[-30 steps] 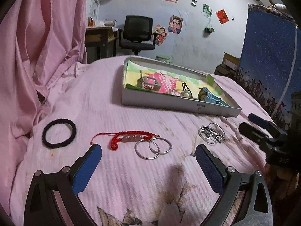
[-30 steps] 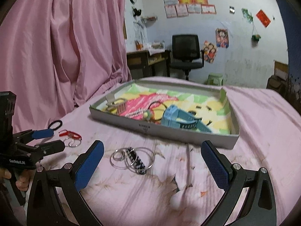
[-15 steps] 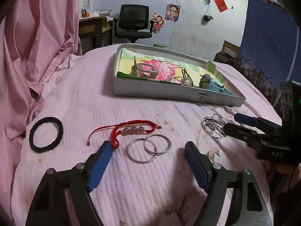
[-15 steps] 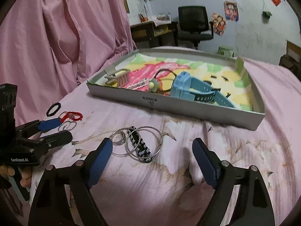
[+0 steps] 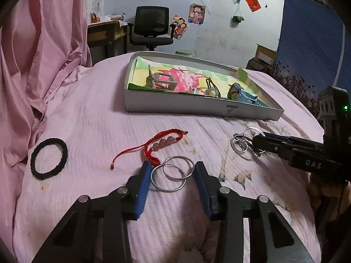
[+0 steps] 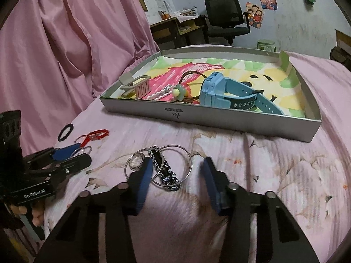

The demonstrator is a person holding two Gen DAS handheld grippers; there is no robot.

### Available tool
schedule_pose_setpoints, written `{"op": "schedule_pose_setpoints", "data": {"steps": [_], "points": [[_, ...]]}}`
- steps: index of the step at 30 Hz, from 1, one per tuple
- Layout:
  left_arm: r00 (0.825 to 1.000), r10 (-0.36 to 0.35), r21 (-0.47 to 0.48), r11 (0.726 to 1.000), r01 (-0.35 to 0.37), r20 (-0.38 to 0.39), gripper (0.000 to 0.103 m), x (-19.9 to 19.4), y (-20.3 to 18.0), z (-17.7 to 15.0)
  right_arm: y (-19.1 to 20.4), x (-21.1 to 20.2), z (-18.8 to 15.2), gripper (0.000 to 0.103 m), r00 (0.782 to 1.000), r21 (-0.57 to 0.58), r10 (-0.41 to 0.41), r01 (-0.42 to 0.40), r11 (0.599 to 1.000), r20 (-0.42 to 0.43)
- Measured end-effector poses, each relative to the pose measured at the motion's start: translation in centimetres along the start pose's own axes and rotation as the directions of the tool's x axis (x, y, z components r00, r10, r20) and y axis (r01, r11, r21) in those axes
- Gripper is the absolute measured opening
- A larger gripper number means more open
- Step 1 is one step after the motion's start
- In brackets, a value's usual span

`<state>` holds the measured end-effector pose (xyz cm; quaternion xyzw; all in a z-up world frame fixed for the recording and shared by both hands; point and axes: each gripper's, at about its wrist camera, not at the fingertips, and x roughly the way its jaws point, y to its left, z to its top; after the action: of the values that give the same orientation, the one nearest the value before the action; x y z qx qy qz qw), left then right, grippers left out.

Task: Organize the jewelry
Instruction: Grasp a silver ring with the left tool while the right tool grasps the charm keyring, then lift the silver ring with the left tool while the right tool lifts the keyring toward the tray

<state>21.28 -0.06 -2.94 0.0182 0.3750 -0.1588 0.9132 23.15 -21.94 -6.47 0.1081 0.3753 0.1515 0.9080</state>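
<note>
Two silver bangles lie on the pink bedspread between the blue pads of my left gripper, which is open around them. A red cord bracelet lies just beyond, a black hair tie to the far left. My right gripper is open around a cluster of silver rings and a striped bracelet; it also shows in the left wrist view. The grey box behind holds a blue watch, a flower hair tie and a clip.
Pink curtain hangs along the left of the bed. An office chair and desk stand by the far wall. A blue panel stands at the right.
Both grippers moved forward and down to the bedspread and narrowed their jaws, the left around the two bangles, the right around the ring cluster.
</note>
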Motion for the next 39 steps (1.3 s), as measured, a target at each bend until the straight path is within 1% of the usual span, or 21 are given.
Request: {"op": "schedule_pose_setpoints", "data": {"steps": [1, 4, 6, 10, 14, 17, 30, 33, 39], "points": [[1.0, 0.0, 0.002, 1.0, 0.0, 0.003, 0.034, 0.0, -0.1, 0.0, -0.1, 0.0, 0.0, 0.031, 1.0, 0.006, 0.006, -0.006, 1.0, 0.0], [1.0, 0.002, 0.006, 1.0, -0.002, 0.005, 0.029, -0.1, -0.2, -0.1, -0.3, 0.2, -0.2, 0.021, 1.0, 0.018, 0.021, -0.021, 1.0, 0.002], [1.0, 0.005, 0.008, 1.0, -0.005, 0.008, 0.029, -0.2, -0.3, -0.1, -0.4, 0.2, -0.3, 0.018, 1.0, 0.027, 0.026, -0.026, 0.999, 0.005], [1.0, 0.011, 0.006, 1.0, -0.011, 0.024, 0.029, -0.6, -0.4, -0.2, -0.8, 0.1, -0.4, 0.004, 0.999, 0.045, 0.037, -0.037, 0.998, 0.017], [0.999, 0.013, 0.006, 1.0, -0.013, 0.034, 0.029, -1.0, -0.6, -0.2, -0.9, -0.3, -0.5, 0.003, 0.998, 0.05, 0.045, -0.047, 0.998, 0.044], [0.999, 0.006, 0.005, 1.0, -0.007, 0.047, 0.029, -1.6, -0.9, -0.2, -0.6, -1.0, -0.5, 0.003, 0.996, 0.041, 0.047, -0.05, 0.998, 0.08], [0.994, -0.016, 0.023, 1.0, 0.014, 0.111, 0.029, -4.4, -2.2, 0.2, 0.6, -4.0, 0.0, 0.002, 0.98, -0.006, 0.046, -0.046, 0.999, 0.194], [0.992, -0.021, 0.026, 0.999, 0.018, 0.127, 0.029, -4.9, -2.4, 0.6, 0.9, -4.6, 0.1, 0.002, 0.976, -0.011, 0.049, -0.048, 0.999, 0.213], [0.987, -0.039, 0.024, 0.999, 0.036, 0.157, 0.029, -5.0, -2.6, 2.7, 1.2, -6.0, 0.8, 0.002, 0.964, -0.018, 0.055, -0.052, 0.998, 0.259]]}}
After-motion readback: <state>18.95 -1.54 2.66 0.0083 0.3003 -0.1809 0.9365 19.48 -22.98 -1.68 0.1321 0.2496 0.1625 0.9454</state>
